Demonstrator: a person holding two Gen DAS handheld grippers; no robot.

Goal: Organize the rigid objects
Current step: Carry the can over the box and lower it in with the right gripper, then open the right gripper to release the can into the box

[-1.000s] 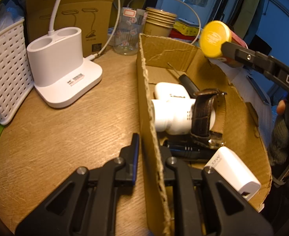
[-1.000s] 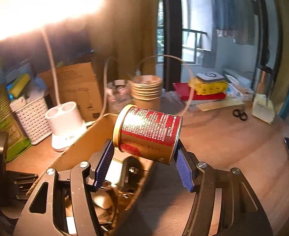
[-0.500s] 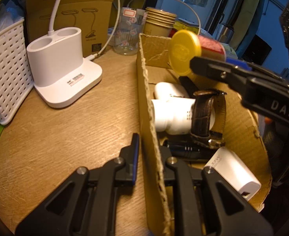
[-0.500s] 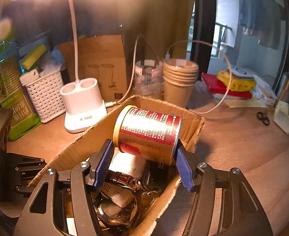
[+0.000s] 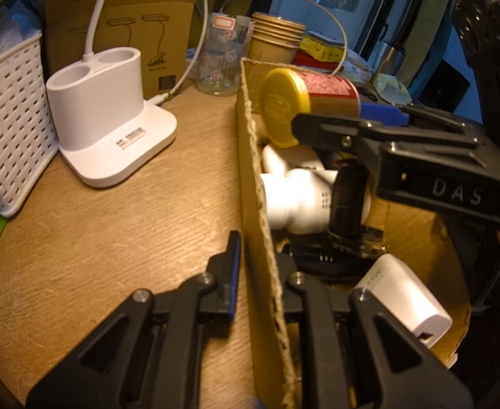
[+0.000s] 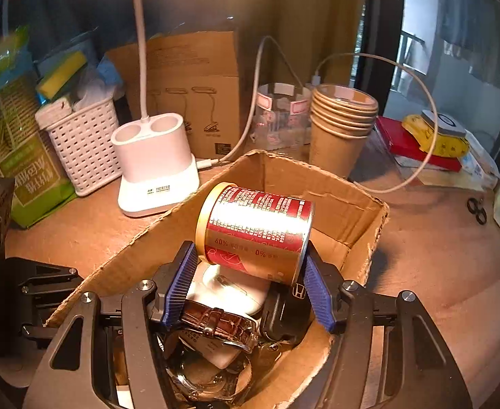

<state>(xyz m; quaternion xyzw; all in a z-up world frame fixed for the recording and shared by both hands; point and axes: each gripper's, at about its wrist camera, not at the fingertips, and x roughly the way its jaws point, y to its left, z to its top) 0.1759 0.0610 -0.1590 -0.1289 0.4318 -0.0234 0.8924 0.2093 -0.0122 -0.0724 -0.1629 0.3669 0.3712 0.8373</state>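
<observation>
Red can (image 6: 255, 230), clamped sideways in the right claw (image 6: 250, 284), hovers over the cardboard box (image 6: 348, 204); next, release at twelve o'clock (left claw (image 5: 255, 269) pinches the box wall).

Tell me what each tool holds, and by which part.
Right tool: red-and-gold can, gripped by its two flat ends. Left tool: cardboard box, pinched at its side wall.
</observation>
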